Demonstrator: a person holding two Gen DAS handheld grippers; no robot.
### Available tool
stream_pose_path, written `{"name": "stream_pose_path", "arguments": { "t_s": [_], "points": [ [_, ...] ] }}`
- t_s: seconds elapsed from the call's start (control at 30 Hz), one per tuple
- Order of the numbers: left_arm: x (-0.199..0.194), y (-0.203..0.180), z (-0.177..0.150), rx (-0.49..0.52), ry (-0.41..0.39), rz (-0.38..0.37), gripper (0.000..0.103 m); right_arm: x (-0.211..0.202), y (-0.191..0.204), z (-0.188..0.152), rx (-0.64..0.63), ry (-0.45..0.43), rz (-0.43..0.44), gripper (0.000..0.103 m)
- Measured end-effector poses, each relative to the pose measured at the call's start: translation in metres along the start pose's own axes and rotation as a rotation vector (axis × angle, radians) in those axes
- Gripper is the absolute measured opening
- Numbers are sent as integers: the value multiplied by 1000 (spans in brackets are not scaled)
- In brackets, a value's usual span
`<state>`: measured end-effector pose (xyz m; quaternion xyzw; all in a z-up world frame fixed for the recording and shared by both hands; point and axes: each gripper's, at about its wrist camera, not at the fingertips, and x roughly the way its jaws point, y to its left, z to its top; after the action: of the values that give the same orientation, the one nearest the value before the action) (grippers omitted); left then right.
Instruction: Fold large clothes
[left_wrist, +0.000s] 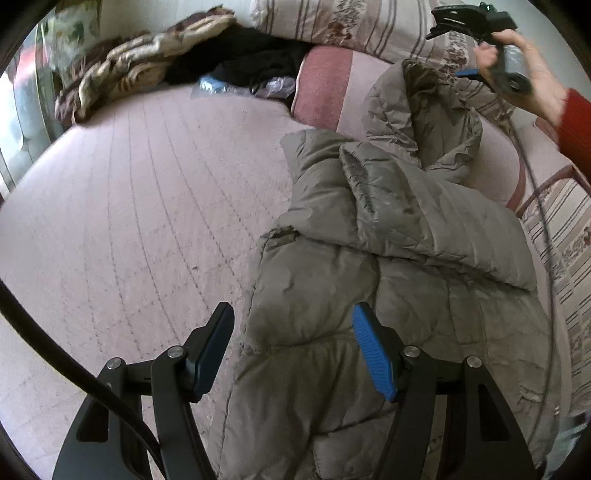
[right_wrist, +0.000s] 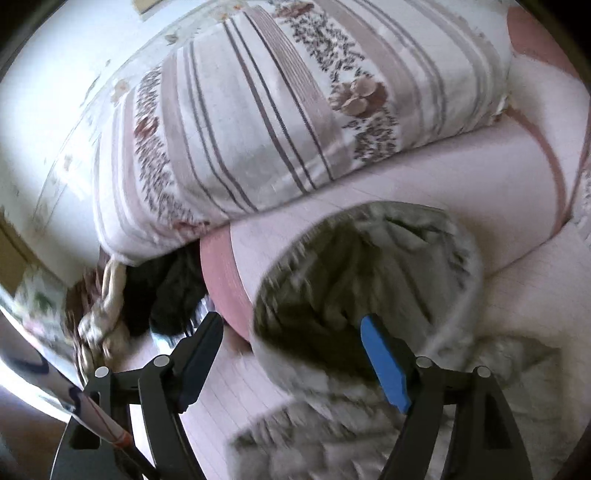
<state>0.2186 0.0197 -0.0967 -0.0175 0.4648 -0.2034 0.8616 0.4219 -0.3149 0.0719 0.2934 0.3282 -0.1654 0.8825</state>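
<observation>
1 grey-brown quilted puffer jacket (left_wrist: 369, 295) lying crumpled, partly folded, on bed (left_wrist: 129, 203).

Left wrist: looks down from above and near the jacket (left_wrist: 388, 295), striped pillow (left_wrist: 351, 26) at 12 o'clock. Right wrist: close on the same pillow (right_wrist: 258, 122).

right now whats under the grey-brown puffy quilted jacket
The grey-brown puffy quilted jacket lies partly folded on the pale pink quilted bedspread. Anything between the jacket and the bedspread is covered and cannot be seen.
</observation>
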Motion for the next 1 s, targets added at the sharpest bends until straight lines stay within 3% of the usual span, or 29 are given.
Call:
{"name": "stream_pose_path", "arguments": {
  "t_s": [0.33, 0.4, 0.43, 0.47, 0.7, 0.83, 1.0],
  "points": [
    [17, 11, 0, -35, 50, -58, 66, 91, -25, 30, 184, 46, -55, 81],
    [20, 9, 0, -28, 57, -50, 66, 96, -31, 29, 191, 59, -45, 42],
    [20, 8, -1, -26, 59, -54, 66, 97, -34, 27, 186, 80, -21, 17],
    [20, 8, -1, -26, 60, -58, 66, 94, -35, 24, 175, 82, -10, 15],
    [9, 1, -1, 5, 43, -55, 66, 12, -35, -20, 0, 54, 4, 9],
    [2, -4, -5, 36, 41, -49, 66, -50, -41, -67, -59, 73, 35, 8],
    [-9, 5, -7, -1, 25, -64, 66, -121, -44, -145, -138, 114, 49, 7]
  ]
}}
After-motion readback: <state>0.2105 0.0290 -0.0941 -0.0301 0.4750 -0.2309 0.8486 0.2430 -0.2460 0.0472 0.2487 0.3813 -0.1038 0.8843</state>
